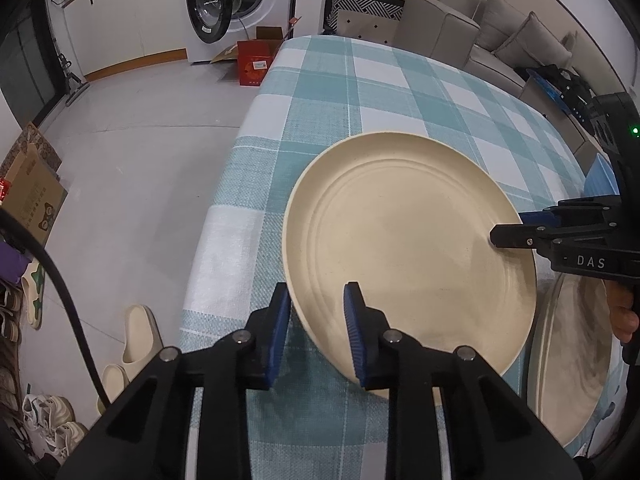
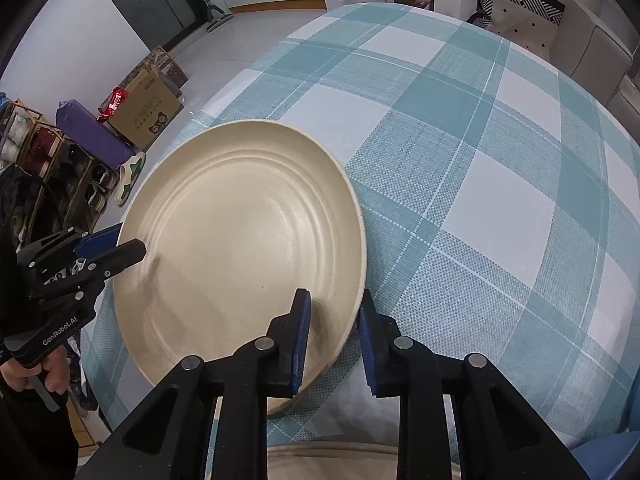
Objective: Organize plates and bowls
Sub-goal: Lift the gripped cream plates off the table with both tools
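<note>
Cream plate (image 1: 408, 248) sits gripped at two opposite edges, tilted over the checked tablecloth (image 1: 320, 92) near the table's left edge. On its near-left rim the left gripper (image 1: 318, 332) is clamped, one blue pad under the rim and the other on the plate's upper face. Across from it, the right gripper (image 2: 334, 336) pinches the opposite rim the same way, one pad inside the plate and one outside; from the left wrist view only its black finger and a blue pad show at the rim. A hand (image 2: 48, 372) holds the left gripper's handle. A second plate (image 1: 572, 360) of the same cream colour lies on the cloth just beside and partly under the held one. Beyond the table stand a washing machine (image 1: 240, 4) with its door open, a red box (image 1: 256, 64) and a grey sofa (image 1: 480, 36). Slippers (image 1: 132, 356) lie on the floor beside the table.
</note>
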`<action>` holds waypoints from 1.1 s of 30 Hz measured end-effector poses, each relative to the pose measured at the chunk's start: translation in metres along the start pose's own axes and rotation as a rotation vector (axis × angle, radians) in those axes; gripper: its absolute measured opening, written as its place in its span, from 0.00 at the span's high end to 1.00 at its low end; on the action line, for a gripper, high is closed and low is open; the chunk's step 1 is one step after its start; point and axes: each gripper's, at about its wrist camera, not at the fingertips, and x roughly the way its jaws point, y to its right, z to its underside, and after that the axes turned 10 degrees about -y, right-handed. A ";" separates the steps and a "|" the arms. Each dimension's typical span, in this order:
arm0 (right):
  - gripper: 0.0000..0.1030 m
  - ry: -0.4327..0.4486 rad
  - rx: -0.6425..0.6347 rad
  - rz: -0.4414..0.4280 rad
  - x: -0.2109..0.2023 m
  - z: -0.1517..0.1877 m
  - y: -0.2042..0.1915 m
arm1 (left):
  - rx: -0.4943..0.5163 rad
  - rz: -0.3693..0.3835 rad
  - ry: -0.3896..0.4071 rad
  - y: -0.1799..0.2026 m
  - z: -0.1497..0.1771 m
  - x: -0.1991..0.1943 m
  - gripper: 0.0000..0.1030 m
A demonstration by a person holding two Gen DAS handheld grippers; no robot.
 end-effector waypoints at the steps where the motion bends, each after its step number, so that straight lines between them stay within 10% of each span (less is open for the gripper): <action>1: 0.77 -0.001 0.002 -0.001 0.000 0.000 0.000 | 0.001 0.000 0.000 0.000 0.000 0.000 0.75; 33: 0.79 0.041 0.017 -0.010 -0.032 0.013 0.005 | 0.041 -0.012 0.057 0.016 0.001 -0.032 0.76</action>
